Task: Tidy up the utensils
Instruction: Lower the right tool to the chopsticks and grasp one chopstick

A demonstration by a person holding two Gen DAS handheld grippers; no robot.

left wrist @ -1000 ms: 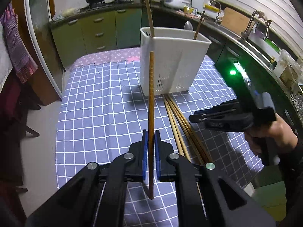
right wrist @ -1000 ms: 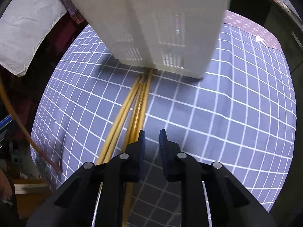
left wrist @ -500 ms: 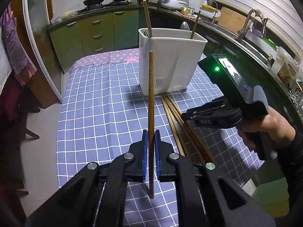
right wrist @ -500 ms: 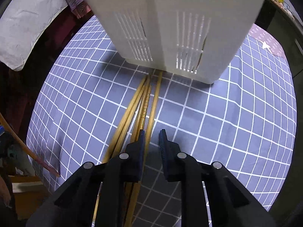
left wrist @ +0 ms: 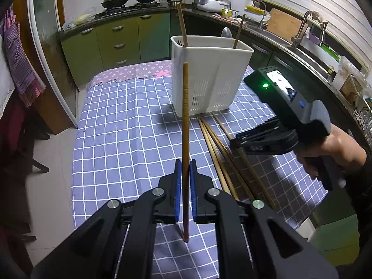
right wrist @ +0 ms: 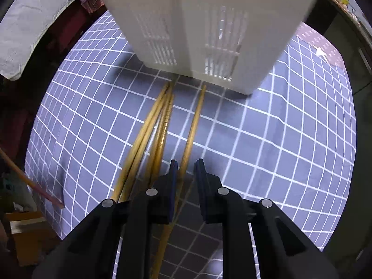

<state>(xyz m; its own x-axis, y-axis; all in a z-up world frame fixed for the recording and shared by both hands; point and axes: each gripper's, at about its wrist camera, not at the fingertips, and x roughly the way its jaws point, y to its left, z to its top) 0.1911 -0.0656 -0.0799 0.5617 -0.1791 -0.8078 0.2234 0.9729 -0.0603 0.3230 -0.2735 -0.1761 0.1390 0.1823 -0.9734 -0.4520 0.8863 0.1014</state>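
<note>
My left gripper (left wrist: 185, 174) is shut on a brown wooden chopstick (left wrist: 185, 121) and holds it upright above the checked tablecloth. A white slotted utensil holder (left wrist: 209, 79) stands beyond it with two chopsticks and a spoon inside. Several bamboo chopsticks (left wrist: 220, 153) lie on the cloth in front of the holder. My right gripper (right wrist: 186, 174) is a little open, low over those chopsticks (right wrist: 162, 125), with one separate chopstick (right wrist: 194, 125) running between its fingers. The right gripper also shows in the left wrist view (left wrist: 234, 140). The holder (right wrist: 209, 23) fills the top of the right wrist view.
The table (left wrist: 121, 125) has a blue checked cloth; its left and near edges drop to the floor. Green kitchen cabinets (left wrist: 116, 37) and a counter with a sink (left wrist: 309, 44) run behind and to the right.
My right gripper has moved lower and to the right over the lying chopsticks, and one chopstick now lies apart between its fingers. My left gripper still holds its chopstick upright.
</note>
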